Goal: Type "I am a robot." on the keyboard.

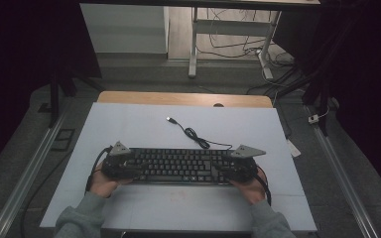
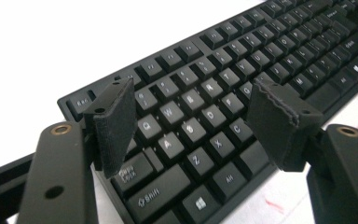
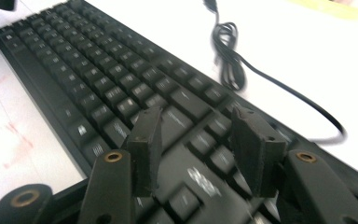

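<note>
black acer keyboard (image 1: pixel 178 166) lies flat at table centre on the white table cover (image 1: pixel 144 129), long side running 9 to 3 o'clock. left gripper (image 1: pixel 129 166) sits over its 9 o'clock end, jaws apart above the q/a/z keys, not clamped on anything. right gripper (image 1: pixel 225 168) sits over the 3 o'clock end, jaws apart above the keys. usb cable (image 1: pixel 196 135) coils at 12 o'clock of the keyboard, plug (image 1: pixel 170 119) lying free on the cover. a hand (image 1: pixel 101 184) holds each gripper
</note>
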Available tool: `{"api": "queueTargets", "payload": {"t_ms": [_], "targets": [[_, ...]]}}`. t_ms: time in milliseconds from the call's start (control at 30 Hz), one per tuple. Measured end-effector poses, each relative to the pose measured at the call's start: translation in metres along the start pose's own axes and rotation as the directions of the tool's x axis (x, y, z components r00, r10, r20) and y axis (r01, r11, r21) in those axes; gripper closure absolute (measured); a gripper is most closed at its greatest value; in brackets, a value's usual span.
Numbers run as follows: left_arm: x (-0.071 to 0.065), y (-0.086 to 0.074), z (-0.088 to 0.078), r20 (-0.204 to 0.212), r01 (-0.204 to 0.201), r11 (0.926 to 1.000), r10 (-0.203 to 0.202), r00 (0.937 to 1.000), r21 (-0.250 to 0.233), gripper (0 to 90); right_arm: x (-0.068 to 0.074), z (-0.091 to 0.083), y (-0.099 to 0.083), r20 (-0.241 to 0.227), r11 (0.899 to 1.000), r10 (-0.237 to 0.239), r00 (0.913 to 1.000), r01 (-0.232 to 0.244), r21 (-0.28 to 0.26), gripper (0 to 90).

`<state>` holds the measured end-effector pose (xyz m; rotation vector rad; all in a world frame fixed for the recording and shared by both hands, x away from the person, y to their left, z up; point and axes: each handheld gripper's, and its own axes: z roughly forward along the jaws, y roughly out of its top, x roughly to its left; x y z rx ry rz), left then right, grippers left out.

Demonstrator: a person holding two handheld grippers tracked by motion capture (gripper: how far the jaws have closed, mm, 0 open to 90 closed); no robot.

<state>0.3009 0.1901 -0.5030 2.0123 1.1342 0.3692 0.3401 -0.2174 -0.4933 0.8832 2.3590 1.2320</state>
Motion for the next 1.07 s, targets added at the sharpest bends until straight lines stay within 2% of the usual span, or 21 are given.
{"api": "queueTargets", "payload": {"t_ms": [300,533,767,1067], "targets": [[-0.003,-0.025,-0.027,-0.006,-0.003,0.9996,0.003,1.0,-0.027,33.3,-0.009,-0.04,-0.03,0.053,1.0,0.018,0.9984,-0.017,-0.02,51.0],[-0.003,-0.033,-0.035,-0.012,0.005,0.9991,-0.006,0.9999,-0.041,33.3,-0.018,-0.065,-0.05,0.082,1.0,0.015,0.9965,-0.013,-0.019,49.7],[-0.003,-0.037,-0.035,-0.021,0.014,0.9993,-0.015,0.9997,-0.035,33.3,-0.022,-0.068,-0.055,0.076,1.0,0.02,0.9969,-0.018,-0.026,48.6],[-0.004,-0.037,-0.033,-0.022,0.0,0.9996,-0.001,0.9998,-0.029,33.2,-0.023,-0.068,-0.055,0.077,1.0,0.011,0.997,-0.009,-0.029,48.1]]}}
